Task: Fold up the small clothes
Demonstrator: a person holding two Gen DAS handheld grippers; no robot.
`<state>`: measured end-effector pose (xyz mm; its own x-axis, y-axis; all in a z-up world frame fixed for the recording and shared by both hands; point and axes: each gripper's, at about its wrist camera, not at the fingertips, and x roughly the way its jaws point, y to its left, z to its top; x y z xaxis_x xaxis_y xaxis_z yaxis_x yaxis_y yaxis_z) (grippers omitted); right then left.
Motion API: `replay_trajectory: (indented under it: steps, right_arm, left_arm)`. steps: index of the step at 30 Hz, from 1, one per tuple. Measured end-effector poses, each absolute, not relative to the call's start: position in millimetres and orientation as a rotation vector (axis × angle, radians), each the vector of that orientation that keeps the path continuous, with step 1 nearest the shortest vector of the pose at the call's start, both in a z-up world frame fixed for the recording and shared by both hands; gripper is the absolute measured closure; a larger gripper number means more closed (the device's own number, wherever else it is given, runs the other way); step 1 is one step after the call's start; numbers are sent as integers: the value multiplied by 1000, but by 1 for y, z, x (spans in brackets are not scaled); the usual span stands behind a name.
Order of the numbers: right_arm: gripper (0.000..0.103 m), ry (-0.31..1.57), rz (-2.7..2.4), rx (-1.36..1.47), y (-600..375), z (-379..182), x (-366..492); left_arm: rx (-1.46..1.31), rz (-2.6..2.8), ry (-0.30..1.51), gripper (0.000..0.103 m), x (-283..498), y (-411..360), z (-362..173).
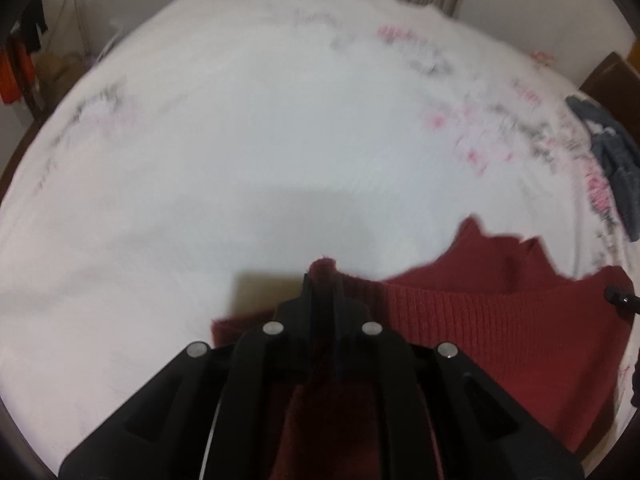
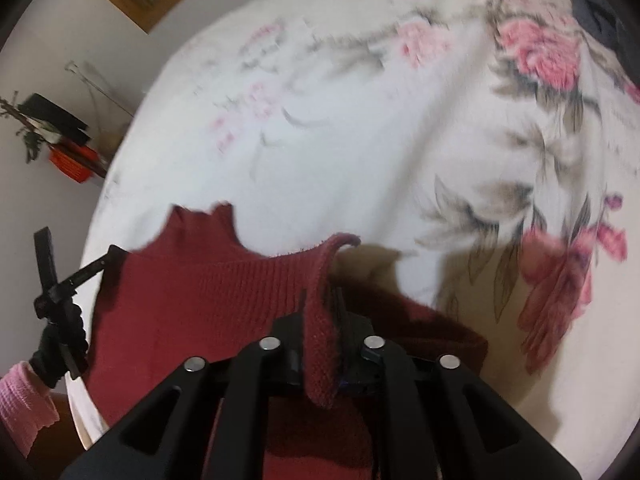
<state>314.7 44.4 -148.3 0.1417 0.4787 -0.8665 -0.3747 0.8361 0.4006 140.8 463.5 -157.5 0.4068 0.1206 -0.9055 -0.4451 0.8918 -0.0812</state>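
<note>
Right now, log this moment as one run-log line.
left gripper: shut on red sweater | right gripper: shut on red sweater | sweater: lifted over floral bedspread | fold: not done

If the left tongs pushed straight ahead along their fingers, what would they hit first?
Likely the white bedspread. The left tongs, shut on the red sweater, point at bare sheet beyond the pinched fold; depth is unclear through blur.
</note>
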Motion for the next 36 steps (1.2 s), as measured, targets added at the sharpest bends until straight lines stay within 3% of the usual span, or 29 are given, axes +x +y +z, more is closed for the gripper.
replay_trajectory:
  steps: [2, 6, 8, 11, 15, 16, 17, 18, 20, 28, 34, 36]
  right_arm:
    - [70, 1298, 598, 93, 35, -149, 307]
    - [58, 1298, 616, 93, 8, -137, 282]
    - [56, 1324, 646, 140, -9, -129, 266]
    - [48, 1407, 681, 197, -24, -131, 239]
    - [47, 1493, 712, 171, -29, -144, 203]
    - [48, 1491, 714, 148, -28, -145, 196]
    - [59, 1469, 718, 119, -27, -144, 188]
    - [77, 1463, 737, 115, -26, -143, 184]
    - [93, 1470, 771, 148, -27, -141, 178]
    - [97, 1450, 906, 226, -54, -106, 157]
    - [96, 1613, 789, 156, -56, -163, 149]
    - [92, 1612, 777, 159, -54, -165, 148]
  left_arm:
    - [-343, 373, 1094, 83, 135, 463, -159]
    - [-384, 389, 1038, 67, 108, 466, -138]
    - [-354, 407, 1008, 60, 91, 458, -121]
    - [-298, 385, 983, 58, 71, 432, -100]
    - [-249, 271, 1005, 50, 53, 385, -96]
    - [-240, 238, 1030, 49, 50, 373, -101]
    - [-231, 211, 1058, 49, 48, 362, -107]
    - [-211, 193, 1093, 49, 45, 351, -117]
    - [-175, 182, 1135, 49, 40, 338, -132]
    - [-263, 195, 1166, 48, 32, 349, -150]
    - [-204, 160, 1212, 47, 31, 344, -159]
    - [-209, 164, 1222, 46, 30, 344, -155]
